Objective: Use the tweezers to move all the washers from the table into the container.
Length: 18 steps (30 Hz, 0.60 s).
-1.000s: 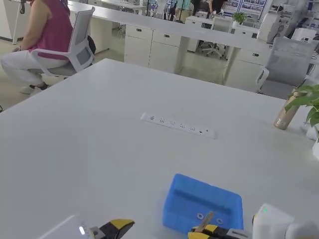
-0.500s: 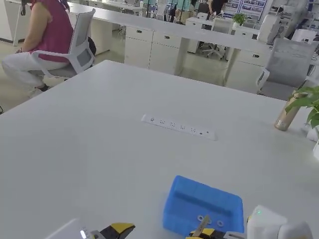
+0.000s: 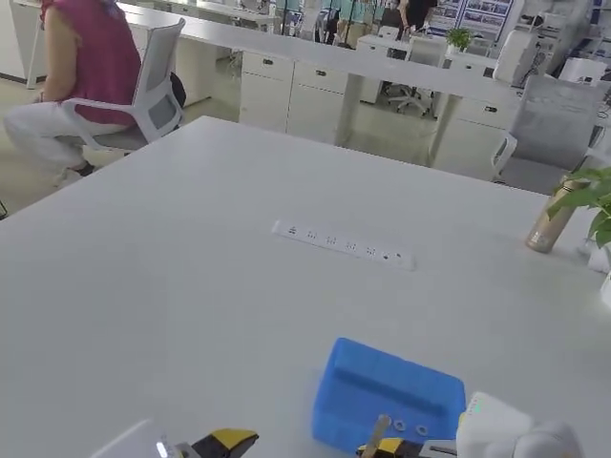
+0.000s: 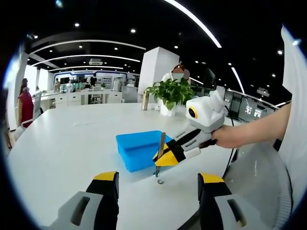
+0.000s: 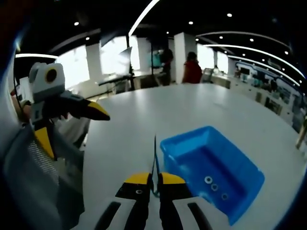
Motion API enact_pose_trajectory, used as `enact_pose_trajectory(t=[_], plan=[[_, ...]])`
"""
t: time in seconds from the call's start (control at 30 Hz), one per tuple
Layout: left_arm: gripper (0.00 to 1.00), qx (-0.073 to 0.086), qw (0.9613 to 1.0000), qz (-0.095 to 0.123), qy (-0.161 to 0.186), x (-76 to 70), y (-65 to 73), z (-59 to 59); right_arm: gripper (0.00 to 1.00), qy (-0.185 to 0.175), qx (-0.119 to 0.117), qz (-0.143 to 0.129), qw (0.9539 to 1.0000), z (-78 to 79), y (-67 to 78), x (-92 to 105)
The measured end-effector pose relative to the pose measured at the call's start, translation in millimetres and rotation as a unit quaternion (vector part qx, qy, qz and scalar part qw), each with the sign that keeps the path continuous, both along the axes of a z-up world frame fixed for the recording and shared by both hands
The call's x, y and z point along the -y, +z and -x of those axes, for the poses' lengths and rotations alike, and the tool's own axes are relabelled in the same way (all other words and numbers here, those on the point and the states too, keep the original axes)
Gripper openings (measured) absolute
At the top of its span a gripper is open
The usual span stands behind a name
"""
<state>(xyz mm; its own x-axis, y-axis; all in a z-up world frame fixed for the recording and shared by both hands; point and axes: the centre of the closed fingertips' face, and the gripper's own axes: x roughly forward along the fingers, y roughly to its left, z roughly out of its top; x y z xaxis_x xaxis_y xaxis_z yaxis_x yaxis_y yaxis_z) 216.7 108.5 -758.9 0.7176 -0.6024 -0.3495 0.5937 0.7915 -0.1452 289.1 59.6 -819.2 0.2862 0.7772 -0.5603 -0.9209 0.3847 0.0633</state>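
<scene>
The container is bright blue, the counter plain white, the washers silvery. The jaws are black, tipped yellow; the tweezers dull brown. The bottle is gold, the plant green, a person's top magenta.

Washers lie in the blue container on the table.

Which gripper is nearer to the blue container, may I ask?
Right. The right gripper, holding tweezers, is at the near edge of the container; the left gripper is apart, off to its left.

Left tool and right tool wear yellow-tipped jaws.
</scene>
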Motion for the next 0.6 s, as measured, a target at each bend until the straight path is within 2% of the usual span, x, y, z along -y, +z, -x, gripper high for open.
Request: enact_pose_trajectory(t=[0.17,0.33,0.53,0.6], plan=[[0.66,0.002,1.0,0.0,0.001,-0.5,0.5,-0.3,0.03,-0.012,-0.008,-0.042,0.999,-1.3,22.4,2.3],[0.66,0.001,1.0,0.0,0.001,-0.3,0.3,-0.3,0.03,-0.011,0.001,-0.089,0.996,-5.3,58.9,3.4],[0.66,0.001,1.0,-0.003,-0.002,0.3,-0.4,0.1,0.03,-0.023,0.017,-0.122,0.9921,-19.4,89.3,2.4],[0.66,0.001,1.0,-0.003,-0.002,0.3,-0.6,0.3,0.03,-0.028,0.02,-0.124,0.9917,-25.9,92.4,2.1]])
